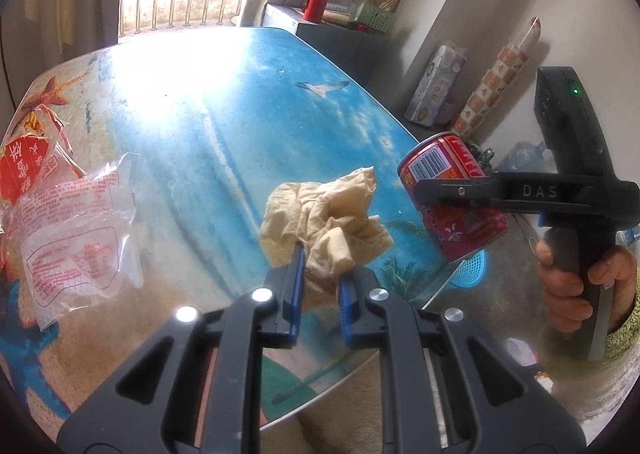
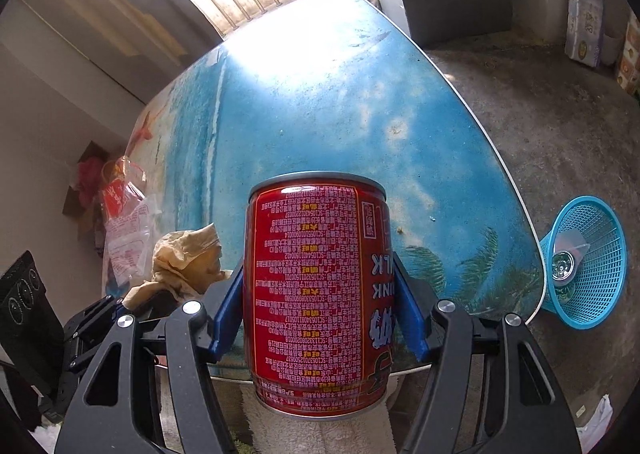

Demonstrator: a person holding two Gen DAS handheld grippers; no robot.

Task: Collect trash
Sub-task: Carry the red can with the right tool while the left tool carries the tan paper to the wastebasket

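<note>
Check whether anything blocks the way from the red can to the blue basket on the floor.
Nothing visible does. The red can is held in the right gripper above the table's near edge; the blue basket stands on bare floor just past the table edge, opening tipped toward it.

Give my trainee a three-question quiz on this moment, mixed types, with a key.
1. True or false: the right gripper is shut on the red can.
2. Multiple choice: what does the left gripper hold? A) plastic wrapper B) crumpled tissue C) nothing
3. Fill in: the blue basket stands on the ____, beside the table.

Key:
1. True; the blue pads press both sides of the can.
2. B; the tissue is pinched between the pads, while the wrapper lies on the table.
3. Floor.
</note>
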